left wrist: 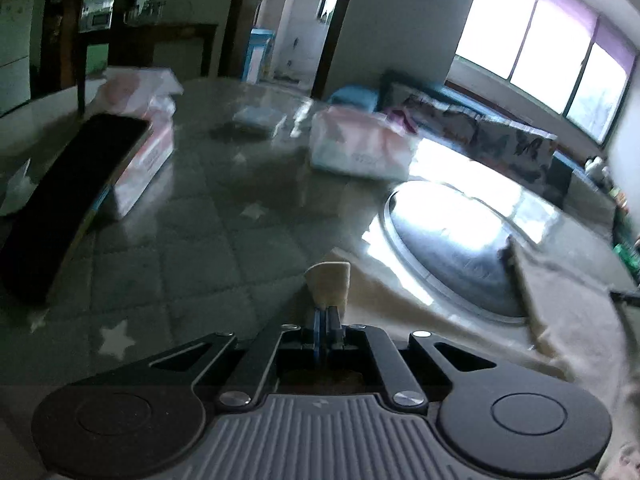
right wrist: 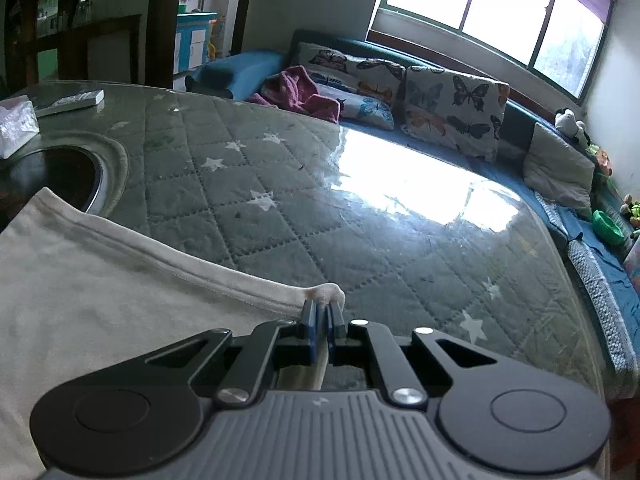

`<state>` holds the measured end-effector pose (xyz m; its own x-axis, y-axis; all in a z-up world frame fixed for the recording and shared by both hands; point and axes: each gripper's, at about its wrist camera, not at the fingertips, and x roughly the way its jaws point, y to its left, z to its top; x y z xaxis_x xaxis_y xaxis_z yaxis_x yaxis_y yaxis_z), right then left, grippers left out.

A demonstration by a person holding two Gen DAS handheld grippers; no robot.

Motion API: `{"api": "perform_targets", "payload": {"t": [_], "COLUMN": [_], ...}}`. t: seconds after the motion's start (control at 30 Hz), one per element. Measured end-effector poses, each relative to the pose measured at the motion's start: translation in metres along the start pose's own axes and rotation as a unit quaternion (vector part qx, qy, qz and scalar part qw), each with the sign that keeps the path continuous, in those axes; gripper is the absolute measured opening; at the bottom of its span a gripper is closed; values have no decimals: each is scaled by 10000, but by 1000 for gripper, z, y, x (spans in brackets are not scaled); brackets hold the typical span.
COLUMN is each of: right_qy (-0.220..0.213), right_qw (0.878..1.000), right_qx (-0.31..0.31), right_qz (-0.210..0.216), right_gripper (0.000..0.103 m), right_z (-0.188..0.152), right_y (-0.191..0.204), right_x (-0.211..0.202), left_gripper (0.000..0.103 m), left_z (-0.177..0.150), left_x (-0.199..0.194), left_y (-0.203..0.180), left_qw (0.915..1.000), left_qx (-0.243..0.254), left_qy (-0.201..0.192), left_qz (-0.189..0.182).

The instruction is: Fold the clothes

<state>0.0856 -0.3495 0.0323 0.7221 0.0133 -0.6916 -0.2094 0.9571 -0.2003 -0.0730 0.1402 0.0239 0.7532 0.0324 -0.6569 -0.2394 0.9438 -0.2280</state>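
A cream-white garment (right wrist: 100,272) lies spread on the glass-topped table, its hemmed edge running from upper left to the gripper. My right gripper (right wrist: 323,310) is shut on a corner of that hem, which bulges just past the blue pads. In the left wrist view the same cream garment (left wrist: 552,316) stretches to the right over the table. My left gripper (left wrist: 328,312) is shut on another corner, and a small flap of cloth stands up above the closed fingers.
The table (right wrist: 360,220) has a quilted star-patterned cover under glass and a round metal inset (left wrist: 452,248). Tissue packs (left wrist: 360,148), a box with a dark phone (left wrist: 76,184) on it and a remote (right wrist: 76,102) lie on it. A blue sofa with butterfly cushions (right wrist: 452,108) runs behind.
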Motion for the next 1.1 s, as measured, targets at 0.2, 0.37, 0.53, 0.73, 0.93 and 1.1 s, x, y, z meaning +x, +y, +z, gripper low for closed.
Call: {"api": "perform_targets", "payload": {"t": [0.2, 0.37, 0.53, 0.73, 0.93, 1.1], "right_qy": [-82, -224, -222, -111, -20, -92], "right_qw": [9999, 9973, 9848, 9632, 9535, 9551], "right_qx": [16, -296, -796, -1325, -1526, -1292], "right_qz": [110, 640, 1528, 2334, 2600, 2665], "right_gripper": [9, 17, 18, 20, 21, 21], "right_z": [5, -8, -34, -69, -107, -118], "right_y": [2, 20, 56, 103, 133, 125], "right_x": [-13, -57, -108, -153, -179, -202], "left_gripper": [7, 15, 15, 15, 17, 17], "left_z": [2, 4, 4, -1, -15, -14], "left_x": [-9, -9, -7, 5, 13, 8], "left_y": [-1, -22, -46, -63, -49, -34], "left_qw": [9997, 9989, 9962, 9934, 9923, 9921], "left_qx": [20, 363, 757, 1089, 1182, 1083], "left_qy": [-148, -292, -405, -323, -231, -258], "left_qz": [187, 66, -120, -175, 294, 571]}}
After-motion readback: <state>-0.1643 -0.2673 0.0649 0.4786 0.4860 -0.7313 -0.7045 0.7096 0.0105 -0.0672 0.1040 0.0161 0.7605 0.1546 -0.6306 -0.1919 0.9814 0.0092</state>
